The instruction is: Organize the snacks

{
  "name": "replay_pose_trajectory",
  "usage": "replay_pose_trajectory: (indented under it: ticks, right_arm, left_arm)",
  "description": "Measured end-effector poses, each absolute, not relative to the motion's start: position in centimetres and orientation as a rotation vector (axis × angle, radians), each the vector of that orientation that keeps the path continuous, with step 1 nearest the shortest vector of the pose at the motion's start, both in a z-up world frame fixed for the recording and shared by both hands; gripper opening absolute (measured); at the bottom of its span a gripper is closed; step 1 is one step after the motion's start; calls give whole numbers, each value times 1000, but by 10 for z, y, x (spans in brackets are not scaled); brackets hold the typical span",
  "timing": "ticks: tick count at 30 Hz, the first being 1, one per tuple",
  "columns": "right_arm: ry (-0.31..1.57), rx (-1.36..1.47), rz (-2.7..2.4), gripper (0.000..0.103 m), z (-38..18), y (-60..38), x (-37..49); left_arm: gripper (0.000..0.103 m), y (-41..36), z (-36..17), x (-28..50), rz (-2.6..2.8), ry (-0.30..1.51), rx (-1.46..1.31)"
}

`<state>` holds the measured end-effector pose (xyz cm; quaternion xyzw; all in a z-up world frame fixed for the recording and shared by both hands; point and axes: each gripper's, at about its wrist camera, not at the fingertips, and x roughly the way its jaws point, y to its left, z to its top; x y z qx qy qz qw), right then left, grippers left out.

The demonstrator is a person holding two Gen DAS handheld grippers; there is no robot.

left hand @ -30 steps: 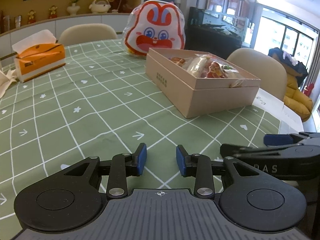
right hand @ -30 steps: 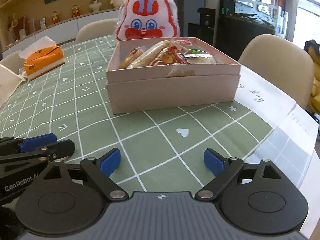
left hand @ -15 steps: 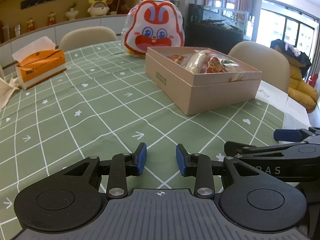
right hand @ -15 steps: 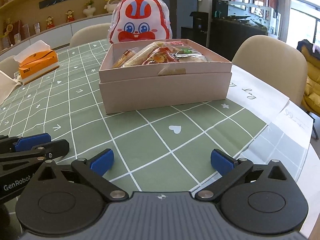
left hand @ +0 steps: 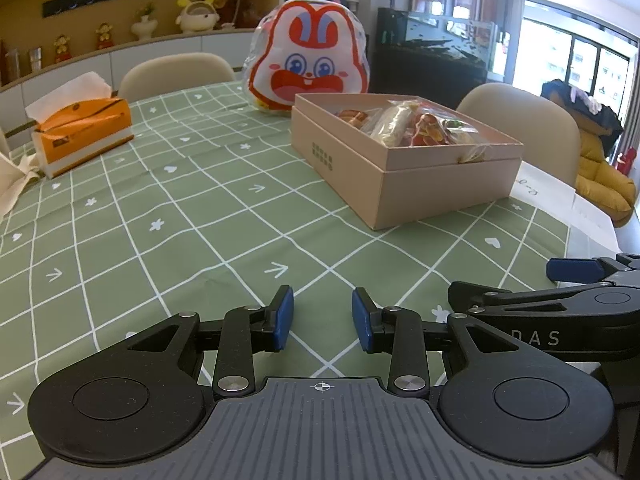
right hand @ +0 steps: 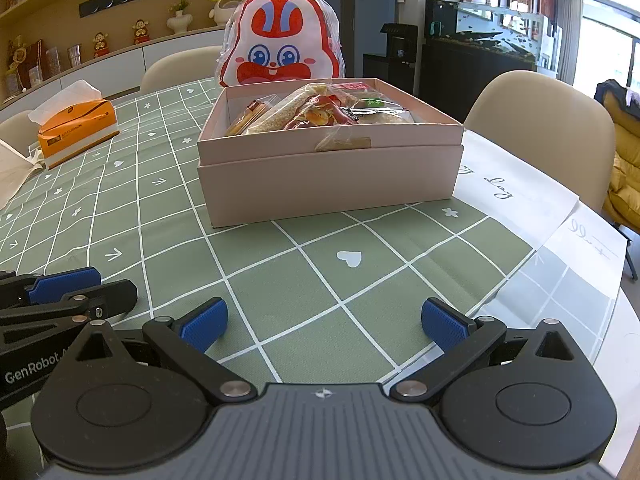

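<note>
A beige cardboard box (left hand: 436,184) (right hand: 328,180) stands open on the green checked tablecloth, with several wrapped snacks (left hand: 416,128) (right hand: 316,112) inside it. Behind it stands a red and white rabbit-face bag (left hand: 310,60) (right hand: 280,44). My left gripper (left hand: 322,318) hovers low over the cloth, short of the box, with its jaws narrowly apart and empty. My right gripper (right hand: 324,322) is wide open and empty, facing the box's front wall. Each gripper shows at the side of the other's view, the right one (left hand: 560,312) and the left one (right hand: 60,304).
An orange tissue box (left hand: 84,132) (right hand: 76,128) sits at the far left, with crumpled white paper (left hand: 12,184) beside it. White printed paper sheets (right hand: 560,216) lie along the table's right edge. Beige chairs (right hand: 548,128) stand around the table.
Both grippers have drawn back and risen slightly, so the box looks a little farther away. The right gripper's jaws have opened wider. The left jaws have kept their gap.
</note>
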<state>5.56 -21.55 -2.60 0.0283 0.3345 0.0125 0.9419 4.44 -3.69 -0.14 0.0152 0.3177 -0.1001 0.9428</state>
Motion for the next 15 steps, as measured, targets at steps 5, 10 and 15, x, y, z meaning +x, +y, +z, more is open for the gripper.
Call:
replay_pose_trajectory:
  ticks: [5,10,15]
  right_arm:
    - [682,58,25,103,-26,-215,56]
    - [682,58,25,103,-26,-216,56]
    - [682,58,25,103,-26,-215,56]
  left_arm:
    - [37,-37,-1,45,-204,648,31]
    - [37,-36,-1,44,-204,648,25]
    - [37,-36,-1,44,-204,648,25]
